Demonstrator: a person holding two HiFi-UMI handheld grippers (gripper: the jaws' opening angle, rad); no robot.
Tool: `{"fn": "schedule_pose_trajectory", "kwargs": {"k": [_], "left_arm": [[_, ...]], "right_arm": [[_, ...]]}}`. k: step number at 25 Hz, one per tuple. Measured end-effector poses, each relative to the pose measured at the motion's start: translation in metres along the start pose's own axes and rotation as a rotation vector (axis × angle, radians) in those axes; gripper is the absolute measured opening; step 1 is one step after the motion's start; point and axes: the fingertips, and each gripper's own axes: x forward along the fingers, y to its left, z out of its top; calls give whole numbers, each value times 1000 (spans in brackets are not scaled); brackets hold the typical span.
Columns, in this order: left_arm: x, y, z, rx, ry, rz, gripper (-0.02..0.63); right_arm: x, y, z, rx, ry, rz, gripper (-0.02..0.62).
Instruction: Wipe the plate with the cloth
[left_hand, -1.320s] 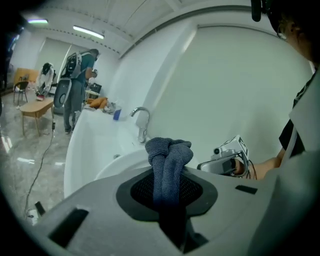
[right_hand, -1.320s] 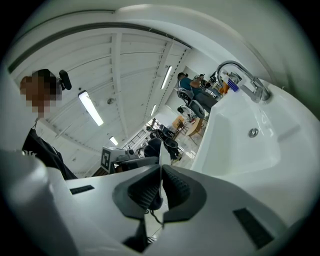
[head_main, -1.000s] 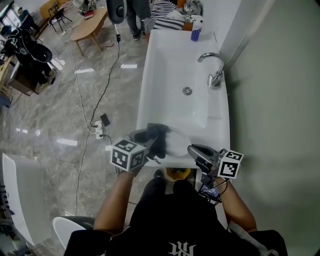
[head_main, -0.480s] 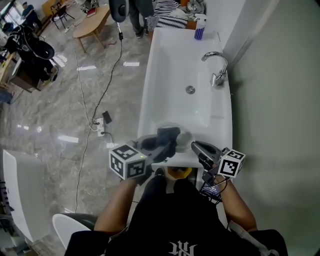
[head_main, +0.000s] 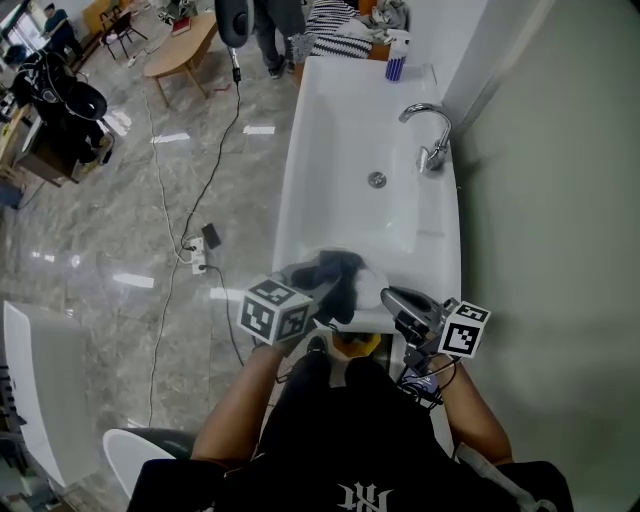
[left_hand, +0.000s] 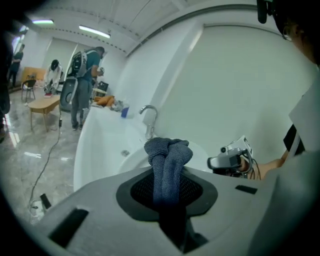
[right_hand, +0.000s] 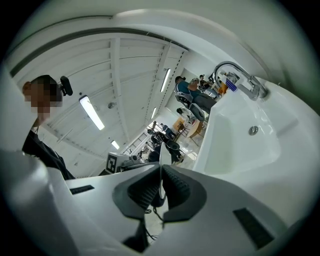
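Observation:
A white plate (head_main: 368, 283) is held over the near end of the sink, and my right gripper (head_main: 390, 298) is shut on its right rim. Seen edge-on in the right gripper view, the plate (right_hand: 161, 172) is a thin line between the shut jaws of the right gripper (right_hand: 161, 189). A dark grey cloth (head_main: 332, 276) lies bunched on the plate's face. My left gripper (head_main: 314, 292) is shut on it, coming in from the left. In the left gripper view the cloth (left_hand: 168, 159) bulges out of the left gripper (left_hand: 168, 189), with the plate (left_hand: 134, 157) behind it.
A long white sink basin (head_main: 350, 170) runs away from me, with a chrome faucet (head_main: 426, 134) on its right and a blue bottle (head_main: 395, 66) at the far end. A wall closes the right side. Cables (head_main: 205, 245) lie on the floor at left; people (head_main: 268, 30) stand beyond the sink.
My left gripper has slid to the right across the plate, carrying the cloth with it. The right gripper and the plate have stayed in place.

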Motion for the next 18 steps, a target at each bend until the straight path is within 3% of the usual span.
{"fn": "schedule_pose_trajectory", "kwargs": {"k": [10,12,15,18], "left_arm": [[-53,93,-36,-121,0,210,63],[-64,95,-36,-170,-87,170,63],[-83,80,-20,-222,-307,23,63],[-95,60,-12,-220,-447,-112,63]], "right_arm": [[-3,-7,-7,13,0,-19,12],[-8,-17,-8,18,-7,-50,11],[-12,-42,-11,25,7,-107,12],[-14,-72,-18,95,32,-143,12]]}}
